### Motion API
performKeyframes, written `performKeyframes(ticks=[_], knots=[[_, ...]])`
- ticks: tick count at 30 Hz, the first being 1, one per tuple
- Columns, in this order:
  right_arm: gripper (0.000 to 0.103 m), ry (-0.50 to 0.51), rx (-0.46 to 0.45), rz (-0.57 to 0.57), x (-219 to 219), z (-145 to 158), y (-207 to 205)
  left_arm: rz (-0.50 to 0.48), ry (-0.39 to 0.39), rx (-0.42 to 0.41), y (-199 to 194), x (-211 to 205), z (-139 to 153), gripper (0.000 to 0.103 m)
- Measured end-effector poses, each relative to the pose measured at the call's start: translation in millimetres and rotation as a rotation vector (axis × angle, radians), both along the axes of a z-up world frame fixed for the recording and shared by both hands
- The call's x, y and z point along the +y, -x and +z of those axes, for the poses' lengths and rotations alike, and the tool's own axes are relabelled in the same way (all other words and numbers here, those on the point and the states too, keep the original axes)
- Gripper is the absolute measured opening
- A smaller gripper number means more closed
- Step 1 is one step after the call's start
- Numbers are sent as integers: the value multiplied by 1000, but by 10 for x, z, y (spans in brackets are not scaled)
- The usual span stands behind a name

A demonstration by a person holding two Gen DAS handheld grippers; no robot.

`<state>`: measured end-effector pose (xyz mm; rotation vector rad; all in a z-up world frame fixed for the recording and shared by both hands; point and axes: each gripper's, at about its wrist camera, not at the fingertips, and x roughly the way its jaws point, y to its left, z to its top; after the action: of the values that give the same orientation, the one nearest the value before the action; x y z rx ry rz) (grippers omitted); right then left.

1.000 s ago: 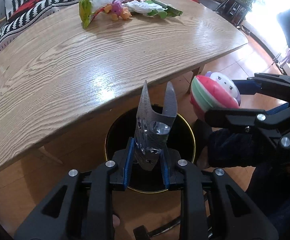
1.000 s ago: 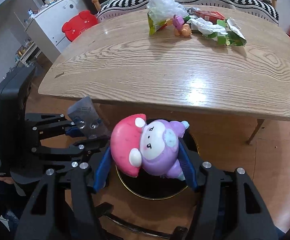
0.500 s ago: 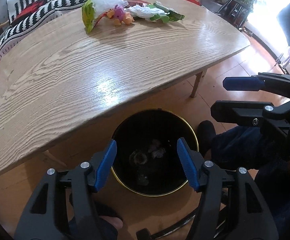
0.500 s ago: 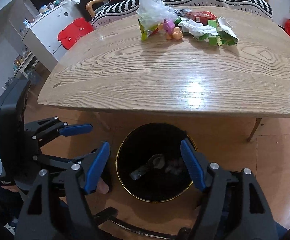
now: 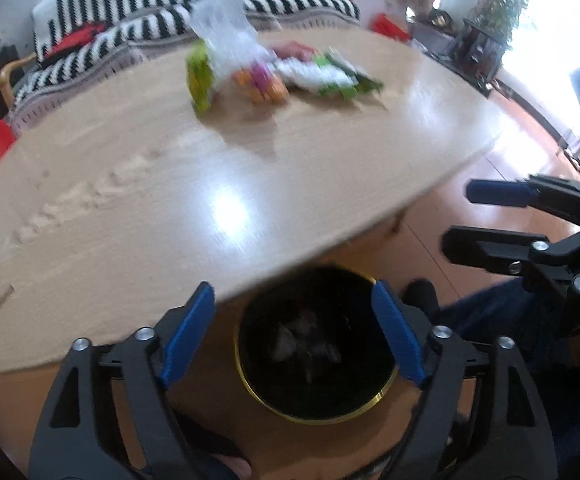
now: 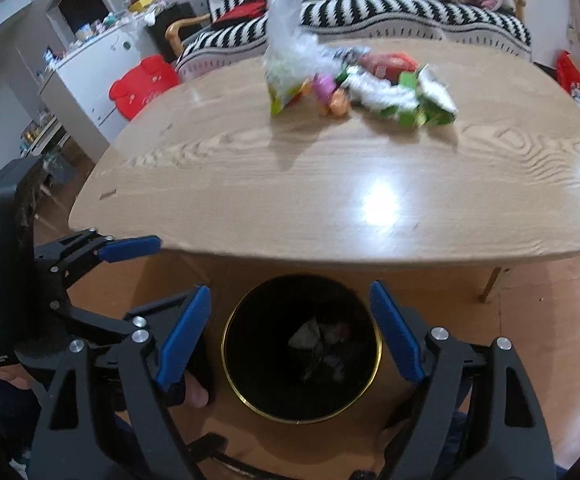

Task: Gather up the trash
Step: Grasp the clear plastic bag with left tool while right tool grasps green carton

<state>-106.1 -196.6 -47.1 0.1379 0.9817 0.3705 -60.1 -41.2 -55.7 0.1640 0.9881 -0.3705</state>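
Both claws hang spread wide and empty: the left claw (image 5: 294, 336) and the right claw (image 6: 290, 332) each frame the black round bin with a gold rim (image 6: 374, 368) on the floor just below them. Inside the bin, pale crumpled scraps (image 6: 310, 334) lie in shadow, too dark and blurred to identify. Farther off, on the far side of the light wooden surface (image 6: 370, 168), well apart from both claws, sits a smeared pile of green, white and clear plastic wrappers (image 6: 354, 84), its pieces hard to separate.
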Motion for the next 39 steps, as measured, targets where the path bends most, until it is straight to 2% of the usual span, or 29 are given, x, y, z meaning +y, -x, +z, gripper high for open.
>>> performKeyframes(ticks=[3,7,11,16,20,22,25,28,30,31,32,33,35,36,37,39], knots=[[79,-18,-34,-61,-182,170,-154,58,2,-50,-180,74,128,86],[79,-23,-84,-140,-438,412,-449,136,52,-84,-506,165,304,87],[79,-69,-62,-229,-745,462,-907,170,77,-134,-942,133,472,88],[79,-140,24,-324,-1061,231,-1513,180,98,-159,-1481,6,530,89],[78,-170,84,-383,-1233,-7,-1851,203,136,-161,-1949,-109,510,89],[76,-202,122,-401,-1304,-155,-2022,205,128,-173,-2093,-169,466,89],[72,-275,181,-405,-1350,-360,-2194,210,98,-184,-2325,-228,367,89],[64,-329,238,-391,-1336,-523,-2280,217,109,-157,-2457,-240,257,88],[60,-350,246,-380,-1301,-545,-2312,210,109,-157,-2519,-267,215,88],[54,-356,245,-379,-1285,-546,-2316,209,108,-160,-2543,-272,211,88],[42,-368,242,-379,-1282,-544,-2328,210,111,-169,-2559,-277,205,82],[42,-385,246,-377,-1271,-546,-2337,209,118,-172,-2558,-282,199,75],[41,-406,238,-366,-1244,-513,-2335,207,123,-170,-2573,-299,198,51],[40,-403,219,-364,-1231,-470,-2322,205,124,-172,-2567,-308,208,43],[39,-398,202,-360,-1230,-431,-2304,200,125,-171,-2562,-316,220,30],[38,-394,150,-358,-1238,-293,-2255,197,126,-178,-2514,-326,256,16]])
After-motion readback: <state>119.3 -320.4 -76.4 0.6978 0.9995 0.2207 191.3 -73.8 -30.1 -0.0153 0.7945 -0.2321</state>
